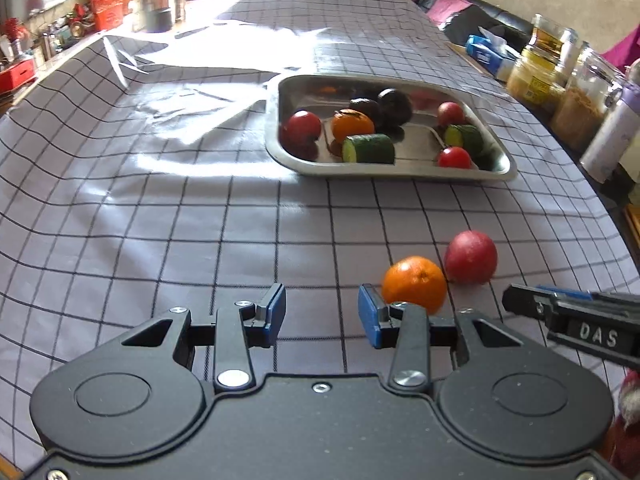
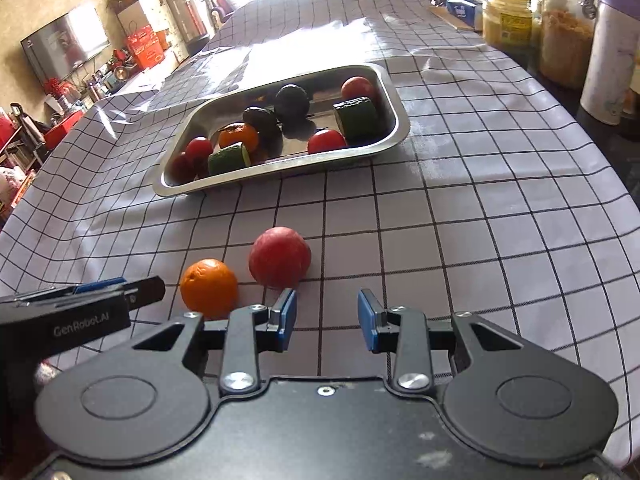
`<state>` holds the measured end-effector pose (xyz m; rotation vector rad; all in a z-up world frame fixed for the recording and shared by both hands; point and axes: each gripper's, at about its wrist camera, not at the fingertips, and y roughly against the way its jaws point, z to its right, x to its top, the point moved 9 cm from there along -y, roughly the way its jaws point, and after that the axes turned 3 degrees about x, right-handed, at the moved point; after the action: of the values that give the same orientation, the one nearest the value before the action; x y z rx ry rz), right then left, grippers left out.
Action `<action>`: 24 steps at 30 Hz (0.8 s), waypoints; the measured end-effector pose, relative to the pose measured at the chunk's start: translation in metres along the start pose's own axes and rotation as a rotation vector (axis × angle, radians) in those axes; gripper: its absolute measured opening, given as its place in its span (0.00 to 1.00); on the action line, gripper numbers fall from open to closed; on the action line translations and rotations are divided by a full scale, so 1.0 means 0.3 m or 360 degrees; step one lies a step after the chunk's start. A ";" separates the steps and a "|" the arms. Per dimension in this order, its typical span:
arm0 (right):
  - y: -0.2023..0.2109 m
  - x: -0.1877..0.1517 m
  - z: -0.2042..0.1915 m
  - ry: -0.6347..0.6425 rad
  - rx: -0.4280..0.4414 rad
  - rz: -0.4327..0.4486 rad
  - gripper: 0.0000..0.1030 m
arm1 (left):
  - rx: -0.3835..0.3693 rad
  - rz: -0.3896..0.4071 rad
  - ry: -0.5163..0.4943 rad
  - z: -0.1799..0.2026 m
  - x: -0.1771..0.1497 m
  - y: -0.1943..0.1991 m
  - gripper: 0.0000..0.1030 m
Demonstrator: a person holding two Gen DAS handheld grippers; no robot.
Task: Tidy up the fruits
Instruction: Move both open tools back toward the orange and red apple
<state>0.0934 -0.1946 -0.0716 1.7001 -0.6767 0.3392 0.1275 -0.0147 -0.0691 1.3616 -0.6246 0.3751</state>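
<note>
Dimpled round orange (image 2: 209,288), smooth red apple (image 2: 279,256), shiny steel tray (image 2: 394,96).

Orange (image 2: 209,288) bright orange beside the red apple (image 2: 279,257); silver tray (image 2: 394,100) beyond them; white, black-checked tablecloth (image 2: 480,240); blue fingers (image 2: 287,316).

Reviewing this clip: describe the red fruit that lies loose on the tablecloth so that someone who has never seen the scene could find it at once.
Start at the metal tray on the checked tablecloth. Nearer the cameras, two fruits sit outside it on the cloth, side by side. The red fruit is the bigger one, dull pinkish red, nearer the tray than the orange beside it.
</note>
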 end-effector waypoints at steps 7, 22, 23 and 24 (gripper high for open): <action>0.014 -0.017 -0.010 0.0026 -0.0029 0.0073 0.36 | -0.0013 0.0050 -0.0046 0.010 -0.042 0.026 0.48; -0.009 0.040 -0.059 0.0031 -0.0044 0.0196 0.36 | 0.0042 0.0095 -0.0109 0.005 -0.049 0.048 0.48; -0.009 0.042 -0.064 0.0035 -0.0042 0.0205 0.37 | 0.0039 0.0097 -0.0108 0.003 -0.047 0.049 0.48; -0.011 0.044 -0.069 0.0035 -0.0042 0.0213 0.38 | 0.0038 0.0098 -0.0108 0.002 -0.046 0.049 0.48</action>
<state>0.1087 -0.1776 -0.0617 1.6274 -0.7771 0.4404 0.1080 -0.0111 -0.0659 1.3849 -0.7216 0.3880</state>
